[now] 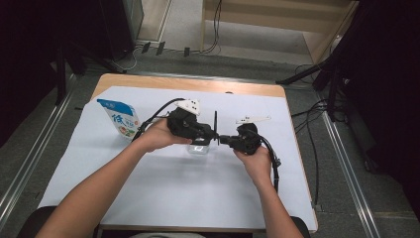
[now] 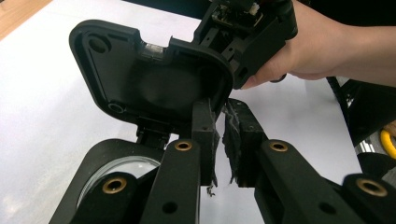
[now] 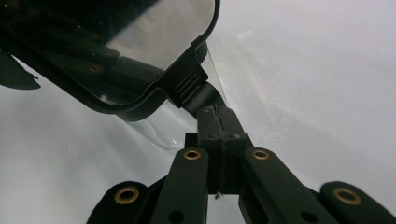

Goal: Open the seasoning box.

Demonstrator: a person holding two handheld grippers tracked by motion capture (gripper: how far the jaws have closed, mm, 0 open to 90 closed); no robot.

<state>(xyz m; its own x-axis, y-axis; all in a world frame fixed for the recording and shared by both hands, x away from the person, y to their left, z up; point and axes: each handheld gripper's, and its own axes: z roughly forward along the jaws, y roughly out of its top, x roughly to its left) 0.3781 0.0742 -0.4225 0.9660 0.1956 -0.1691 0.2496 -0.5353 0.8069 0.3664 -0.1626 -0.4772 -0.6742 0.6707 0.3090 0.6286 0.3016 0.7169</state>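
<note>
High view: both grippers are meeting at frame centre over a clear container on the white sheet; its black lid is standing edge-on between them. A blue-and-white pouch is lying at upper left, its print too small to read.

Left gripper view: the left gripper is showing its jaws slightly apart, lid underside at the tips; contact unclear.

Right gripper view: the right gripper is pinching the lid's latch tab, jaws together on it.
</note>
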